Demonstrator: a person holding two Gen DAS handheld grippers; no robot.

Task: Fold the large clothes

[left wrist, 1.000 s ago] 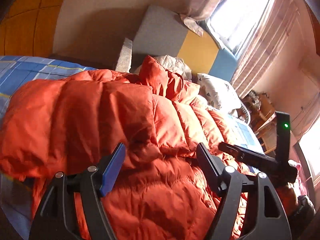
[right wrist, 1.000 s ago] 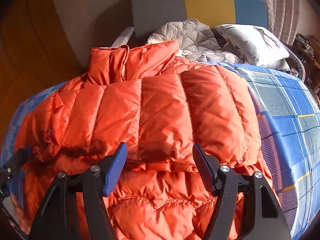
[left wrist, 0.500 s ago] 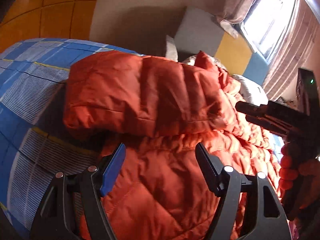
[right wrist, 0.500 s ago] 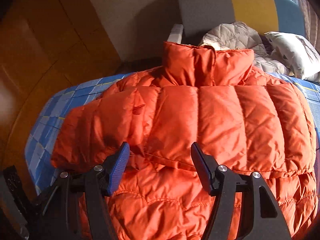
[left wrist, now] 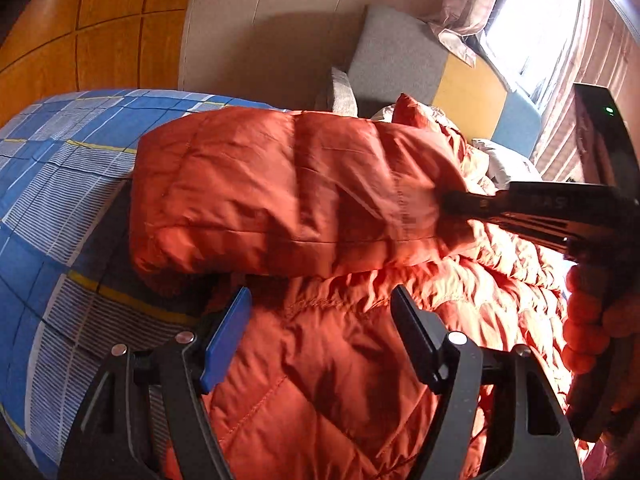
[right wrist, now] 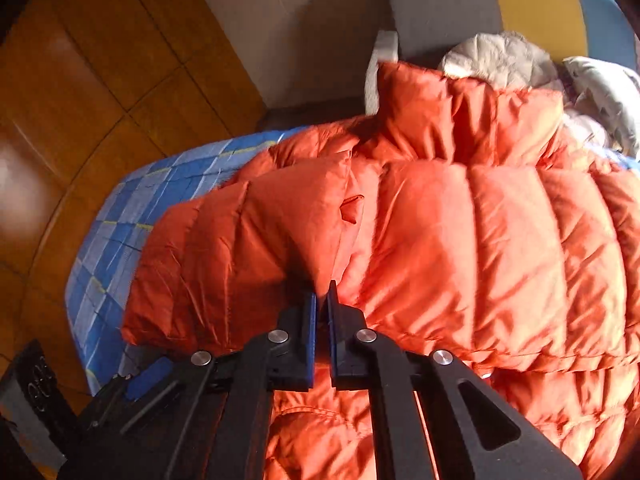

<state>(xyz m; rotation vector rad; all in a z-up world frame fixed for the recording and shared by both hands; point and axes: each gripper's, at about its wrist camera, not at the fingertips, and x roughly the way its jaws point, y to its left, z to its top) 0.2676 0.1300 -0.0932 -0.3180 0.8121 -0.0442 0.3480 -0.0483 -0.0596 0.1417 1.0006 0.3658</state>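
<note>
Across the bed, on the blue plaid sheet (left wrist: 48, 184), your orange jacket (right wrist: 480, 248) lies spread out with its collar (right wrist: 460, 120) standing up toward the headboard. One sleeve (left wrist: 280, 192) lies folded over the jacket's body. Your right gripper (right wrist: 322, 300) has its jaws pressed almost together on the sleeve's cuff end, with only a thin slit between the pads. From the left wrist view that same gripper (left wrist: 452, 204) comes in from the right and bites the cuff. Your left gripper (left wrist: 320, 320) hovers just over the jacket's lower body, jaws wide apart and gripping nothing; whether the tips touch the fabric you cannot tell. Beyond the collar lie a crumpled grey quilt (right wrist: 500, 60) and a white pillow (right wrist: 600, 88), both close against the jacket's top edge. Behind them stands a headboard (left wrist: 440, 64) in grey, yellow and blue panels, with a curtain (left wrist: 560, 60) and bright window to the right. Wood floor (right wrist: 80, 80) shows past the bed's left edge. Your right hand is only partly in view at the frame's right edge, and the jacket's hem is cut off below both grippers.
</note>
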